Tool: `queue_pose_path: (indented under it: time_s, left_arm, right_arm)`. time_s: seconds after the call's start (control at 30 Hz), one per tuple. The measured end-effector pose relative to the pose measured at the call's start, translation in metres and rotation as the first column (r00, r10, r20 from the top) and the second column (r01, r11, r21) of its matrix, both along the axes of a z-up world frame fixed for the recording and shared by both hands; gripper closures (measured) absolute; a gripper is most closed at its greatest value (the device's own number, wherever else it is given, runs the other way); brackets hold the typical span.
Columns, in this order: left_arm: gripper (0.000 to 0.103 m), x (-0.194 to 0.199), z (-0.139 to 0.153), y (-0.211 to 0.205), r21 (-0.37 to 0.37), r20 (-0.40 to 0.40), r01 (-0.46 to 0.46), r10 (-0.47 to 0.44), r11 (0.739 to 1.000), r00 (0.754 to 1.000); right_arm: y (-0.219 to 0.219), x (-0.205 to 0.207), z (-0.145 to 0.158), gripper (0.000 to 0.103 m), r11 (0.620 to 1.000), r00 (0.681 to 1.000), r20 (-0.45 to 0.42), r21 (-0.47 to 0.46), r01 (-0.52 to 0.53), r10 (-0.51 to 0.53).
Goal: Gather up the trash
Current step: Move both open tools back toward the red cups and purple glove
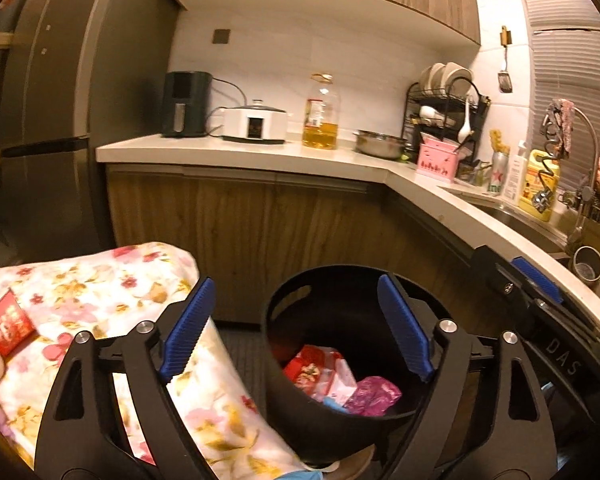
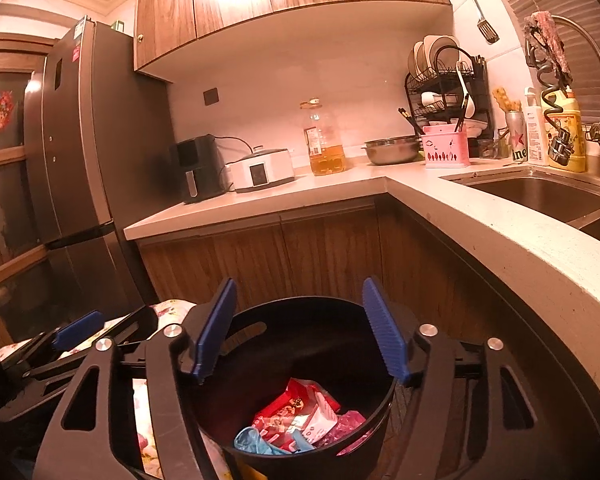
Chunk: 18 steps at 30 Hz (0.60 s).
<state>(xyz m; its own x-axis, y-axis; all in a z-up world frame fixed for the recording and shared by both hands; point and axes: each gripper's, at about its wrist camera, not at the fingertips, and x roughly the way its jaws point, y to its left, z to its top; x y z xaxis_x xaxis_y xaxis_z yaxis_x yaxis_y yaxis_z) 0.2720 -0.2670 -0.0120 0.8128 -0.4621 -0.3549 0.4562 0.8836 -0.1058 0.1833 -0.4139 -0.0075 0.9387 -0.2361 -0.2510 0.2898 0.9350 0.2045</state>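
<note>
both the left gripper (image 1: 296,328) and right gripper (image 2: 300,332) hang with jaws released and empty over the black bin (image 2: 320,320), where red, pink and blue trash (image 2: 296,420) lies at 6 o'clock, floral cloth (image 1: 100,280) at 9 o'clock.

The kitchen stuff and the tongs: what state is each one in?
Left tongs: open, empty.
Right tongs: open, empty.
Black bin: no lid, trash inside.
Red wrapper: in the bin.
Oil bottle: upright, capped, partly full.
Red packet: lying on the floral cloth.
</note>
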Motion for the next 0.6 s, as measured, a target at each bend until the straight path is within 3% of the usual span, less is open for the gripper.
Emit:
queue_pose_path:
  time_s: [0.3, 0.6]
  left_arm:
    - [0.012, -0.029, -0.007, 0.04, 0.037, 0.064, -0.131, 0.128, 0.991, 0.99]
    - [0.01, -0.046, -0.023, 0.106, 0.038, 0.047, -0.288, 0.287, 0.957, 0.957]
  right_arm:
    - [0.021, -0.011, -0.003, 0.023, 1.0, 1.0, 0.007, -0.007, -0.027, 0.027]
    - [0.06, -0.017, -0.011, 0.018, 0.996, 0.997, 0.002, -0.019, -0.084, 0.084]
